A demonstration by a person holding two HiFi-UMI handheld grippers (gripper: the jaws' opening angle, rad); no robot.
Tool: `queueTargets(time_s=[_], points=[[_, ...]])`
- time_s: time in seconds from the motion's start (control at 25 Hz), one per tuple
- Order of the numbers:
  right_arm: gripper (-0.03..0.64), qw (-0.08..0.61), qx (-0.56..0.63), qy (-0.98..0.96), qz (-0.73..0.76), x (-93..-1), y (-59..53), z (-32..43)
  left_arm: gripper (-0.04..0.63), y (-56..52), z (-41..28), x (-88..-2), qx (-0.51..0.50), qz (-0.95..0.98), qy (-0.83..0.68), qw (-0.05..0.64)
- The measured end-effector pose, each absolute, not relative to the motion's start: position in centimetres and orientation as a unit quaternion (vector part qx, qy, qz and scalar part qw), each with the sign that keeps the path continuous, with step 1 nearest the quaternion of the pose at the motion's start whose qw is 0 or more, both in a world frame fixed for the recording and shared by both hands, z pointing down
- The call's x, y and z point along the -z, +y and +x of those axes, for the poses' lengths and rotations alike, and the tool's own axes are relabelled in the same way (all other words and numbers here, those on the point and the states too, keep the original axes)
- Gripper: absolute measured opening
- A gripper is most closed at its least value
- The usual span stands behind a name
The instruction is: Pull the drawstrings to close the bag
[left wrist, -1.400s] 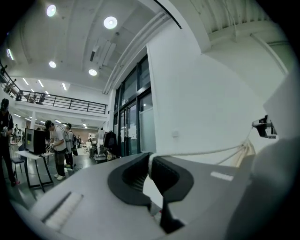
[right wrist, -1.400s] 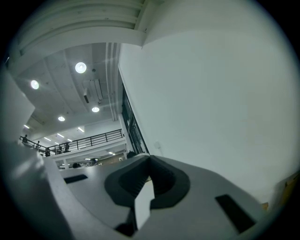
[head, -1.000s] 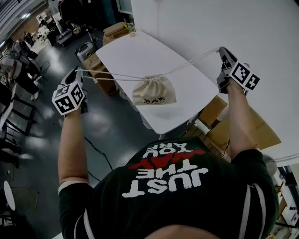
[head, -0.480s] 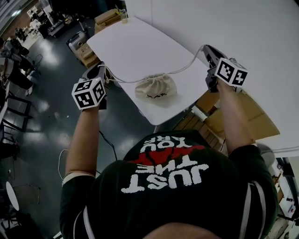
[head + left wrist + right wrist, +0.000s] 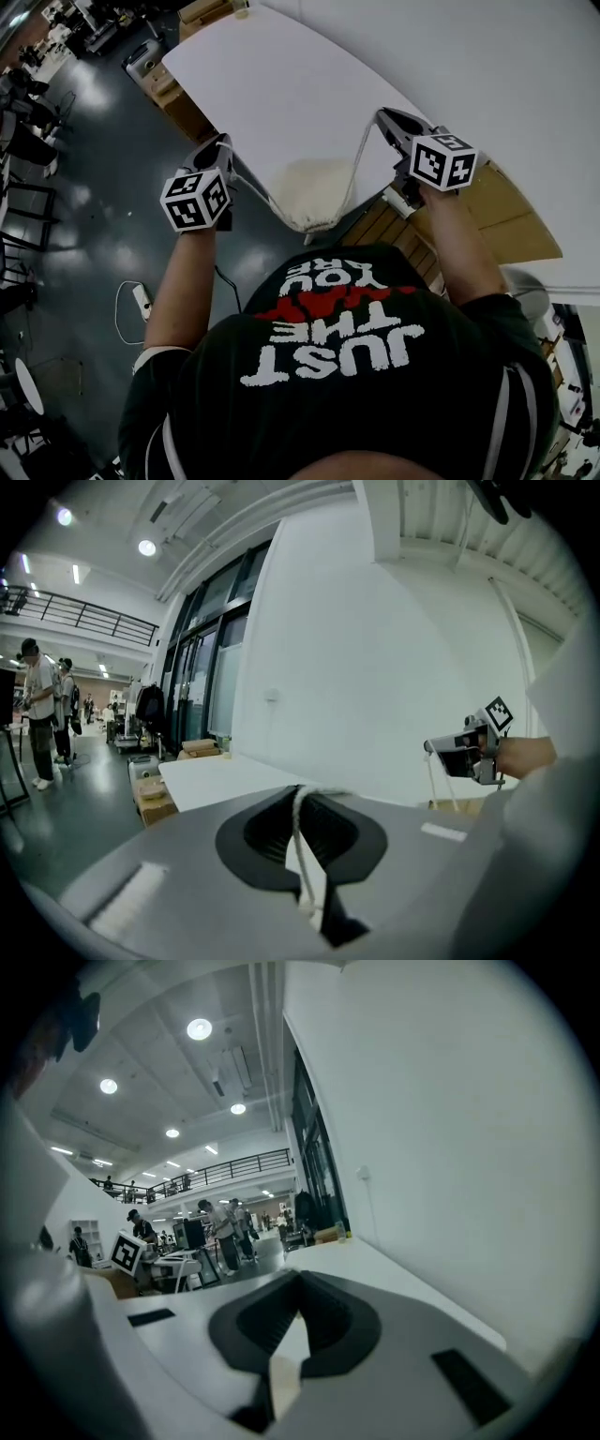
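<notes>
A cream drawstring bag (image 5: 314, 190) lies at the near edge of the white table (image 5: 281, 84), its mouth gathered. From each side of it a white cord runs out: the left cord (image 5: 258, 194) into my left gripper (image 5: 223, 142), the right cord (image 5: 356, 169) up into my right gripper (image 5: 382, 115). Both cords sag. In the left gripper view the left gripper (image 5: 305, 794) is shut on its cord (image 5: 302, 850), and the right gripper (image 5: 459, 752) shows beyond with its cord hanging. In the right gripper view the right gripper (image 5: 298, 1279) is shut, with a pale strip of cord (image 5: 281, 1372) pinched low in the jaws.
Cardboard boxes (image 5: 169, 89) stand by the table's far left end and another box (image 5: 511, 225) under my right arm. A power strip (image 5: 141, 300) lies on the dark floor. People (image 5: 39, 714) stand far off to the left. A white wall backs the table.
Both grippers have come down and inward toward the bag. The cords, taut before, now hang slack, and the bag has settled at the table's near edge.
</notes>
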State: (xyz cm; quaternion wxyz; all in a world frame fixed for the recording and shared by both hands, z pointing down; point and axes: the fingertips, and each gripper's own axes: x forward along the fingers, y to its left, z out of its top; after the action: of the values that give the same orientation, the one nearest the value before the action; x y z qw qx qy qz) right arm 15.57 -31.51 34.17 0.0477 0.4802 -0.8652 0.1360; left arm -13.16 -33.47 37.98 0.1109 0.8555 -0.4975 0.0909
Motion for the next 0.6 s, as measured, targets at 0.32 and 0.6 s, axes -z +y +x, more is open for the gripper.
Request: queueTargets(time_s=[0.32, 0.6], points=[[0.008, 0.085, -0.191, -0.869, 0.449, -41.1, -29.5, 13.7, 0.006, -30.8, -11.2, -43.8, -0.103, 0.860, -0.469, 0.172], [0.009, 0.096, -0.194, -0.871, 0.442, -44.6, -27.8, 12.7, 0.006, -28.6, -10.4, -46.8, -0.108, 0.860, -0.462, 0.190]])
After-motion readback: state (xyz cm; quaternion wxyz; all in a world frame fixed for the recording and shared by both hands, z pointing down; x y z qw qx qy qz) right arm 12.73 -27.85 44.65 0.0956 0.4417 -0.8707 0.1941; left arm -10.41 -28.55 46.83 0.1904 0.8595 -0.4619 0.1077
